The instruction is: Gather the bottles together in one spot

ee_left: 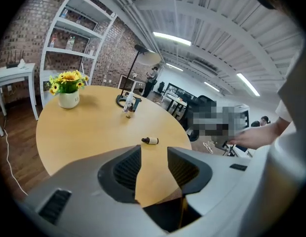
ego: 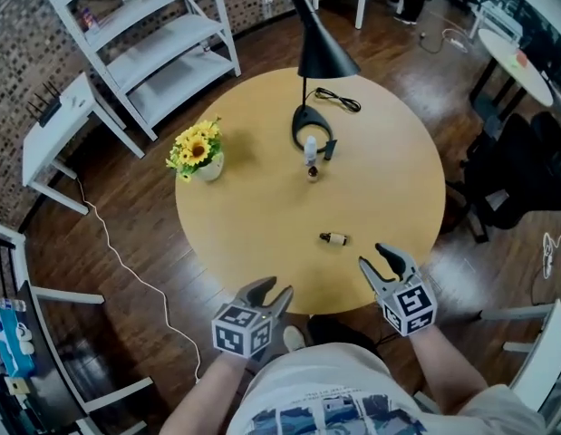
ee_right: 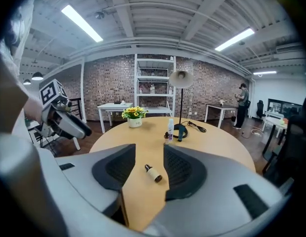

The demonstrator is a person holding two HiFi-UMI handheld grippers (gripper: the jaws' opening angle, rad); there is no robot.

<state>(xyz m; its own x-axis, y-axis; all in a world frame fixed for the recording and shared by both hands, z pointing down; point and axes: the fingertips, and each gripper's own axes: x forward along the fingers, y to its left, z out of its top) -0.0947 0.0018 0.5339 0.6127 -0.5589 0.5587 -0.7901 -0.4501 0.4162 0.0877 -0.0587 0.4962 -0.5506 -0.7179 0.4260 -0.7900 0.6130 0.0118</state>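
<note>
A small brown dropper bottle [ego: 334,238] lies on its side on the round wooden table [ego: 253,234], near the front right. It shows ahead of the jaws in both gripper views [ee_left: 150,140] [ee_right: 153,173]. A tall white bottle [ego: 310,146] [ee_right: 170,129] and a tiny dark bottle [ego: 313,172] [ee_right: 166,136] stand together by the lamp base. My right gripper [ego: 382,263] [ee_right: 149,164] hovers open at the table's front edge, a little short of the lying bottle. At the front edge my left gripper [ego: 273,295] [ee_left: 153,157] is also open and empty.
A black desk lamp [ego: 314,57] with its cord stands at the table's far side, a dark blue-green object [ego: 329,149] beside its base. A white vase of sunflowers [ego: 200,152] sits at the left. White shelving [ego: 162,43] and a side table [ego: 58,125] stand beyond.
</note>
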